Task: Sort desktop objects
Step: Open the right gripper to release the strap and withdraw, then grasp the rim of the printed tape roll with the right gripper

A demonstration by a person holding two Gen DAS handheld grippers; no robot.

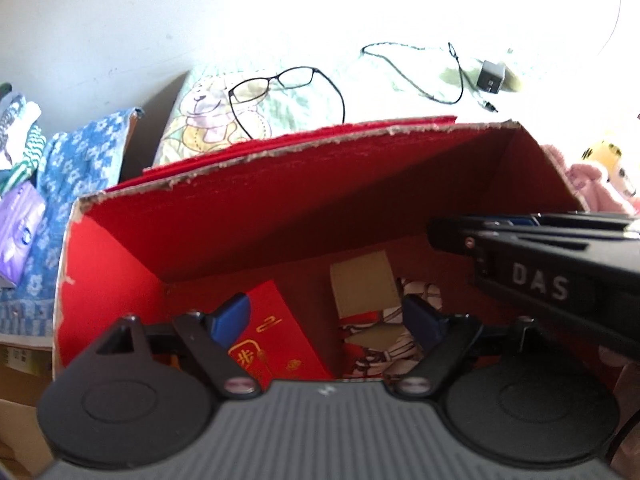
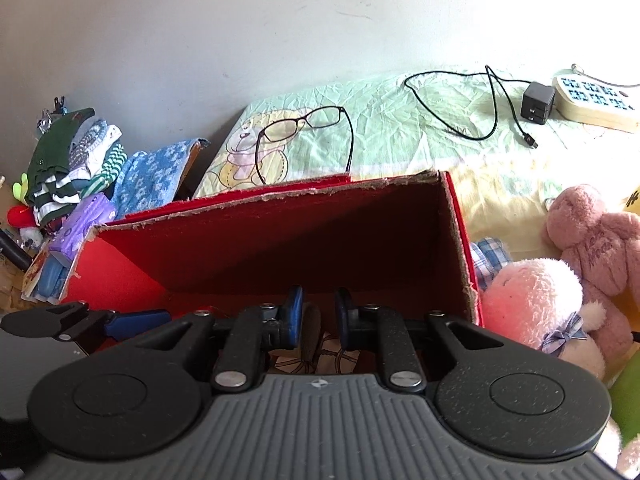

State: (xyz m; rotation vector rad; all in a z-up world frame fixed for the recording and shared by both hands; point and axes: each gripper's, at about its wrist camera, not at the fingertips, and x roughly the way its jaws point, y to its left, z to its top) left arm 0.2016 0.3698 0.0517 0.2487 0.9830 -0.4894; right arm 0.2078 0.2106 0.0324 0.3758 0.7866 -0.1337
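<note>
An open red cardboard box (image 1: 248,216) (image 2: 256,248) fills the near view. Inside lie a red envelope packet (image 1: 276,332), a tan card (image 1: 362,284) and a patterned item (image 1: 384,340). My left gripper (image 1: 332,316) hangs open and empty over the box floor. My right gripper (image 2: 318,316) is over the box, its blue pads a narrow gap apart, with a thin dark object (image 2: 310,336) in the gap; whether it is gripped is unclear. It enters the left wrist view from the right (image 1: 520,256). Black glasses (image 2: 304,128) lie behind the box.
A black charger (image 2: 538,104) with its cable (image 2: 472,96) and a cream power strip (image 2: 596,100) lie on the green sheet. Pink plush toys (image 2: 560,280) sit right of the box. Folded clothes (image 2: 76,160) and a blue towel (image 2: 152,176) are piled left.
</note>
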